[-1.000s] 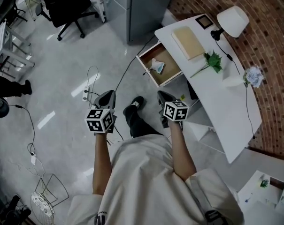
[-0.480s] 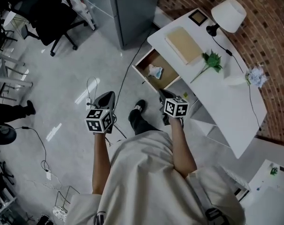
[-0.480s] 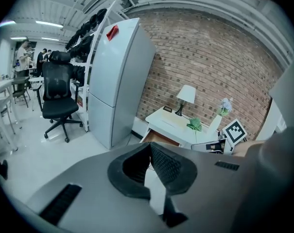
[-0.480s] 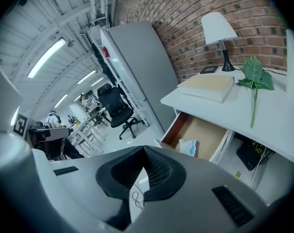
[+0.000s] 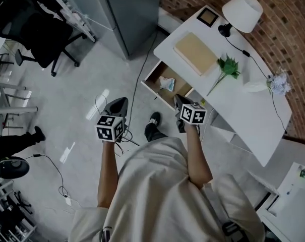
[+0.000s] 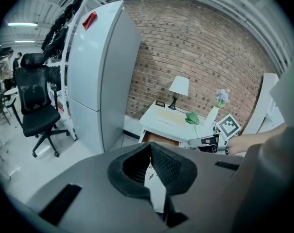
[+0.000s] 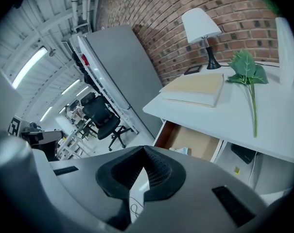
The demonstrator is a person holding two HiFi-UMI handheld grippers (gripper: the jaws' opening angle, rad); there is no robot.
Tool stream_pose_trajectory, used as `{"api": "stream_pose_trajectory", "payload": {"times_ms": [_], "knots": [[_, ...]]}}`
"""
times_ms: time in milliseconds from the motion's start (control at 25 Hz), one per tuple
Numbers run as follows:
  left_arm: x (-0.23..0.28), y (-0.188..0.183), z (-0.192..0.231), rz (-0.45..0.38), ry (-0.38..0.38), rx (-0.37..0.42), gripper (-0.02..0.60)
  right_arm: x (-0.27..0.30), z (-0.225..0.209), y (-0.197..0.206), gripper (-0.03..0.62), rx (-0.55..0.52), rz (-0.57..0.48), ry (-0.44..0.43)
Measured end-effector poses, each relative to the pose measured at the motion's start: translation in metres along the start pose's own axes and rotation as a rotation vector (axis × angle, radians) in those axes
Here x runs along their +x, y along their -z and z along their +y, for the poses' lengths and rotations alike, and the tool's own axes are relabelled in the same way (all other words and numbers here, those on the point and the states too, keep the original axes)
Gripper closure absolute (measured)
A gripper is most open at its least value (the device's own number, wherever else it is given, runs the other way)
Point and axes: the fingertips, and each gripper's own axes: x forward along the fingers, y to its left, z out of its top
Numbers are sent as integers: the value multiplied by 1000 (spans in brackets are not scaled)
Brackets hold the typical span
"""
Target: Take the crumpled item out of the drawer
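The crumpled item (image 5: 167, 83), a pale wad with a blue tinge, lies in the open wooden drawer (image 5: 156, 76) under the white desk's (image 5: 233, 100) near corner. In the right gripper view the drawer (image 7: 200, 142) shows just past the jaws, with the crumpled item (image 7: 181, 151) at its front. My right gripper (image 5: 178, 99) hangs shut and empty a short way in front of the drawer. My left gripper (image 5: 120, 103) is further left over the floor, also shut with nothing in it. From the left gripper view the drawer (image 6: 158, 139) lies ahead beyond the shut jaws.
On the desk are a tan book (image 5: 195, 52), a white lamp (image 5: 242, 11), a green sprig (image 5: 227, 67) and a small dark frame (image 5: 207, 17). A grey cabinet (image 5: 129, 9) stands left of the desk. Cables (image 5: 99, 102) lie on the floor, and an office chair (image 5: 41, 34) sits far left.
The desk and drawer have drawn nearer to my right gripper as the person stepped towards them. Both grippers keep the same shut pose.
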Motion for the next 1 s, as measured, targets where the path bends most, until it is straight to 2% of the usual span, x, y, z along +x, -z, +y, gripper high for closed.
{"api": "stream_pose_trajectory", "payload": {"times_ms": [280,520,720,800,1000], "knots": [[52,-12,-1,45,85,70,566,27,-30,-7,569,32,-6,70],[88,-15,-27,86,172,123,565,34,-50,-5,569,51,2,109],[105,-11,-40,113,220,144,566,50,-61,-2,569,25,34,139],[111,-5,-38,133,227,131,565,57,-63,-2,569,12,47,144],[128,11,-18,171,222,28,565,75,-75,1,569,-16,90,178]]}}
